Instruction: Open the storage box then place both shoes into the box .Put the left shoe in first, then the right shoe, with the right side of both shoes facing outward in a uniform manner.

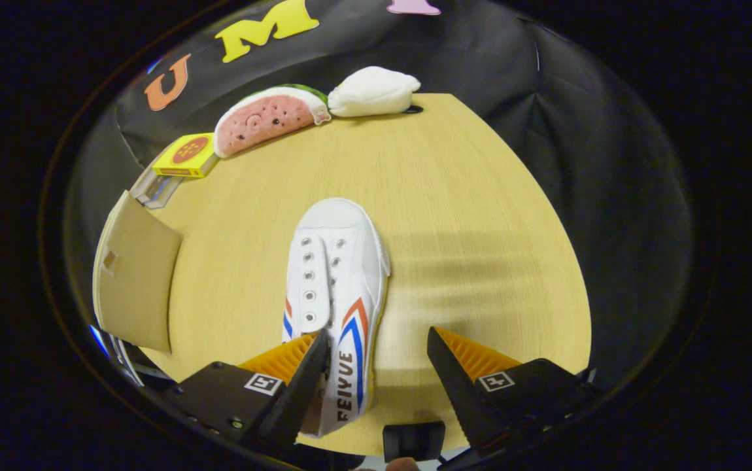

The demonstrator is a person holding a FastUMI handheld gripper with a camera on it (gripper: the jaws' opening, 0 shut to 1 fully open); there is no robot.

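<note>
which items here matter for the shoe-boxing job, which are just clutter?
Job:
- white shoe, heel end between the open fingers of the hand-held gripper
- cardboard flap, likely the storage box

Clutter:
- watermelon plush
- white plush
- yellow box

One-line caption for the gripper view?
Open gripper straddling the heel of a white shoe on the wooden table.

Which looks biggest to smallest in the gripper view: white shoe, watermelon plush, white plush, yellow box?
1. white shoe, between the open tongs, enlarged by nearness
2. watermelon plush
3. white plush
4. yellow box
</note>
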